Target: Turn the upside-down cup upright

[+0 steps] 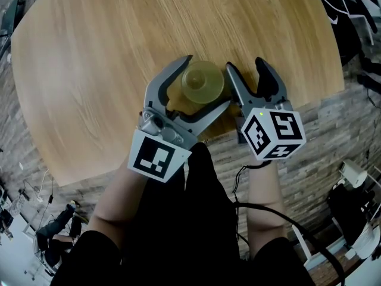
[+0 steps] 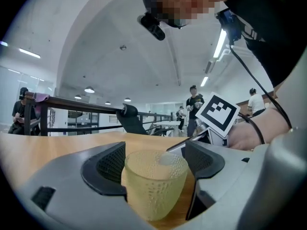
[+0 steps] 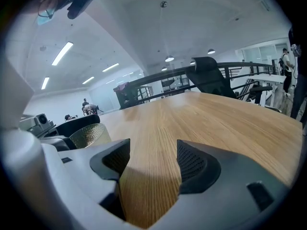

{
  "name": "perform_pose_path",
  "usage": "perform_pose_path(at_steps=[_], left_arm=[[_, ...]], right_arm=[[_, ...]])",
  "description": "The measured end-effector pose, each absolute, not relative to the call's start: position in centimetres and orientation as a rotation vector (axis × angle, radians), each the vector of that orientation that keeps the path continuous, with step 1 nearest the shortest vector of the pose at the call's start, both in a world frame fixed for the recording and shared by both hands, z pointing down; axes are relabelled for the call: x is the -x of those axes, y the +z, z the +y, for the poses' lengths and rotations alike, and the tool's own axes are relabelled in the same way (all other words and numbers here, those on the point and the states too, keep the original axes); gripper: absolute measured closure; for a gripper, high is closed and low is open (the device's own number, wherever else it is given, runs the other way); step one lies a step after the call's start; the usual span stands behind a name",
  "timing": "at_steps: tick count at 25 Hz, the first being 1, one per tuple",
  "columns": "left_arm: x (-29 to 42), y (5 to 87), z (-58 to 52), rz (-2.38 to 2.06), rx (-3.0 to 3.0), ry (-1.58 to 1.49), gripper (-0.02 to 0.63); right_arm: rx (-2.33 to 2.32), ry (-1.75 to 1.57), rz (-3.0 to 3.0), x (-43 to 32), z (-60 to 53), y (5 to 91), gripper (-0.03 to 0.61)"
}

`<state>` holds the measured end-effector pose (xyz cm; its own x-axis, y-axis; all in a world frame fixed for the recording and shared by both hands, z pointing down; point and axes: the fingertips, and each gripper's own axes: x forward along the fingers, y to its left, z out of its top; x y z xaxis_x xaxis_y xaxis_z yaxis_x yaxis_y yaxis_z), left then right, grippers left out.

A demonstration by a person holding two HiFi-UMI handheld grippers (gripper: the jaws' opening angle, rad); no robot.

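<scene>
A yellowish, dimpled translucent cup stands on the round wooden table, close to the near edge. In the left gripper view the cup has its wider end up. My left gripper has one jaw on each side of the cup, and both pads appear to touch its sides. My right gripper sits just right of the cup, low over the table, open with only bare wood between its jaws. Part of the cup shows at the left of the right gripper view.
The table's near edge runs just under both grippers. Beyond it lies a brick-patterned floor. A black cable trails from the right gripper. Chairs, railings and people stand far off in the room.
</scene>
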<state>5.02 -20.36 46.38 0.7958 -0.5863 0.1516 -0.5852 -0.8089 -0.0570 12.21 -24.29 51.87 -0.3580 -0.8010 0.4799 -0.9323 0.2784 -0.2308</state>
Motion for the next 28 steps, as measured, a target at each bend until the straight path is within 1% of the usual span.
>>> perform_pose_path(at_steps=[8, 14, 16, 19, 20, 21, 22, 23, 24, 25, 26, 27, 28], left_arm=[[-4.1, 47.0, -20.5, 1.024, 2.996, -0.272, 0.227], [-3.4, 47.2, -20.6, 1.081, 2.972, -0.239, 0.207], [-2.9, 46.3, -20.7, 1.117, 2.957, -0.184, 0.209], [-1.9, 42.9, -20.5, 1.193, 2.933, -0.004, 0.210], [-1.8, 41.7, -19.9, 1.204, 2.934, 0.041, 0.210], [-1.9, 40.8, -19.1, 1.205, 2.936, 0.065, 0.212], [-2.0, 39.8, -18.2, 1.206, 2.935, 0.075, 0.220], [-1.8, 38.6, -17.3, 1.214, 2.925, 0.081, 0.276], [-1.3, 37.3, -16.4, 1.232, 2.909, 0.086, 0.370], [-0.6, 35.9, -15.6, 1.260, 2.893, 0.092, 0.439], [0.1, 34.3, -14.9, 1.291, 2.882, 0.097, 0.531], [0.8, 32.8, -14.3, 1.326, 2.875, 0.097, 0.572], [1.4, 31.3, -13.7, 1.363, 2.871, 0.093, 0.585]], right_arm=[[-1.589, 0.679, -2.295, -12.1, -23.7, 50.7, 0.276], [-1.598, 0.677, -2.294, -12.2, -23.0, 50.9, 0.275], [-1.617, 0.652, -2.305, -12.4, -23.0, 50.2, 0.276], [-1.658, 0.568, -2.362, -12.4, -22.2, 47.5, 0.276], [-1.670, 0.542, -2.376, -12.3, -21.5, 46.4, 0.293], [-1.690, 0.519, -2.380, -12.2, -20.7, 45.3, 0.353], [-1.712, 0.499, -2.380, -12.1, -19.8, 44.1, 0.454], [-1.725, 0.487, -2.385, -11.7, -18.9, 42.7, 0.500], [-1.726, 0.484, -2.397, -11.0, -18.0, 41.2, 0.518], [-1.721, 0.482, -2.412, -10.2, -17.1, 39.5, 0.536], [-1.714, 0.473, -2.426, -9.3, -16.3, 37.7, 0.552], [-1.702, 0.457, -2.439, -8.4, -15.5, 35.9, 0.562], [-1.687, 0.441, -2.449, -7.4, -14.6, 34.2, 0.565]])
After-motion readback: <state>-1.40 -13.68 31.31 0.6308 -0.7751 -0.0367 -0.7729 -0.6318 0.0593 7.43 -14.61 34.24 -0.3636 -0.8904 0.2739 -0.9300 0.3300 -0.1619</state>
